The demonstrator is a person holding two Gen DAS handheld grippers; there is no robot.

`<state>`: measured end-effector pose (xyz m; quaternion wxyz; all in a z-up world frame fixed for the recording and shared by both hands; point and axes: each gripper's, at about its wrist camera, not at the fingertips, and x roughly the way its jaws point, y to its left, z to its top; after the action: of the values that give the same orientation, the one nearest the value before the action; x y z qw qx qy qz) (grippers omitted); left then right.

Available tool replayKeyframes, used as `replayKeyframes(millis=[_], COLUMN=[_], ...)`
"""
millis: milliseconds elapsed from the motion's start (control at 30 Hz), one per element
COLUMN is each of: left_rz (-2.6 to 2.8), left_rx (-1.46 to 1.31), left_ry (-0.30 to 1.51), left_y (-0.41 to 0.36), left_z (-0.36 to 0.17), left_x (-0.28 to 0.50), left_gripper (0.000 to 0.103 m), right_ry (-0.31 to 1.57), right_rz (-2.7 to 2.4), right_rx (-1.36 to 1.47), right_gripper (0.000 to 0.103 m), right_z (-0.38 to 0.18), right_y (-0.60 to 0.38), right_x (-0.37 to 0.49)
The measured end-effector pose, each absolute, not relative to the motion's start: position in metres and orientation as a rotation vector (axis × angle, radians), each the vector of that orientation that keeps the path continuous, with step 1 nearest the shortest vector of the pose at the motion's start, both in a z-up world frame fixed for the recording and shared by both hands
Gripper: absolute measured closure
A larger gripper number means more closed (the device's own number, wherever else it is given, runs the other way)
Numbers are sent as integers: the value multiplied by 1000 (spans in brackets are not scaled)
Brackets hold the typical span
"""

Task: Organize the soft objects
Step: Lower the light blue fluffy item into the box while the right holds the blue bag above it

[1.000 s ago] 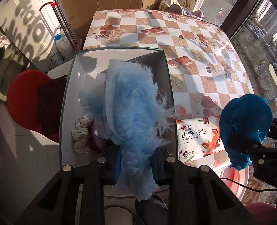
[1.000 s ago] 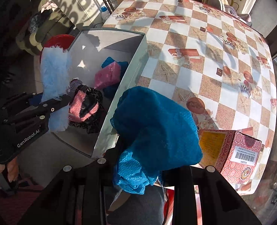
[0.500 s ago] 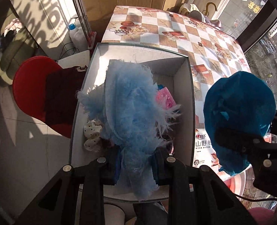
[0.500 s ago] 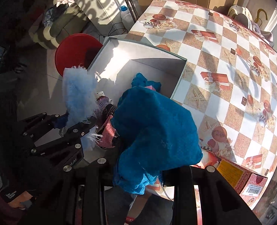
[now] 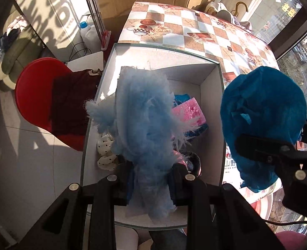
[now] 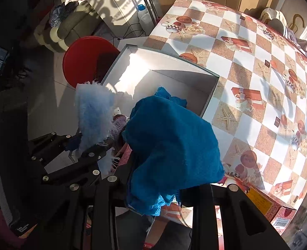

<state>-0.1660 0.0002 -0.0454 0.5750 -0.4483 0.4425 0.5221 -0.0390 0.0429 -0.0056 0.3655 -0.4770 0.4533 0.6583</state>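
Observation:
My left gripper (image 5: 150, 184) is shut on a fluffy light blue cloth (image 5: 143, 112) and holds it above the white open box (image 5: 212, 112). The cloth also shows in the right wrist view (image 6: 95, 114). My right gripper (image 6: 153, 189) is shut on a dark teal cloth (image 6: 172, 145), held over the box's right wall (image 6: 209, 100); it shows at the right of the left wrist view (image 5: 263, 108). Inside the box lie a pink sponge-like piece (image 5: 188, 112), a polka-dot white item (image 5: 105, 154) and other soft things, partly hidden.
The box sits at the near left end of a table with a checkered starfish tablecloth (image 6: 257, 62). A printed red carton (image 6: 267, 208) lies at the near right. A red stool (image 5: 39, 95) with a dark garment stands left of the box. A mop and bottle (image 5: 91, 27) stand beyond.
Both grippers have risen and pulled back with their cloths, so more of the box and its contents shows. The right gripper has shifted left toward the box.

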Motion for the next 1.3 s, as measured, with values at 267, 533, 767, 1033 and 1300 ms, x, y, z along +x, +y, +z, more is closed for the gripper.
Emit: replayKeyframes(millis=[267,533,767,1033,1300], left_rz=[1236,1235,1232,1233,1235], left_rx=[-1046,-1052,-1067,-1076,-1070], left_ry=[1057,1082,1098,1100,1101], left_y=[15,29,35,39,44], left_z=[-51,-60,-67,-70,-71], left_x=[-171,-170,-167,-167,-164], left_gripper=[72,72,72,72,70], right_ry=[1150,1150,1154,1191,1174], right_rz=[1681,1671,1660,1649,1646], right_rx=[-1237,-1244,-1254,-1247,-1250], right_gripper=[72,72,72,72,72], right_z=[-10,-17,-23,-30,-33], right_y=[57,70,81,91,97], right_x=[-41,-46,-50,-51,-52])
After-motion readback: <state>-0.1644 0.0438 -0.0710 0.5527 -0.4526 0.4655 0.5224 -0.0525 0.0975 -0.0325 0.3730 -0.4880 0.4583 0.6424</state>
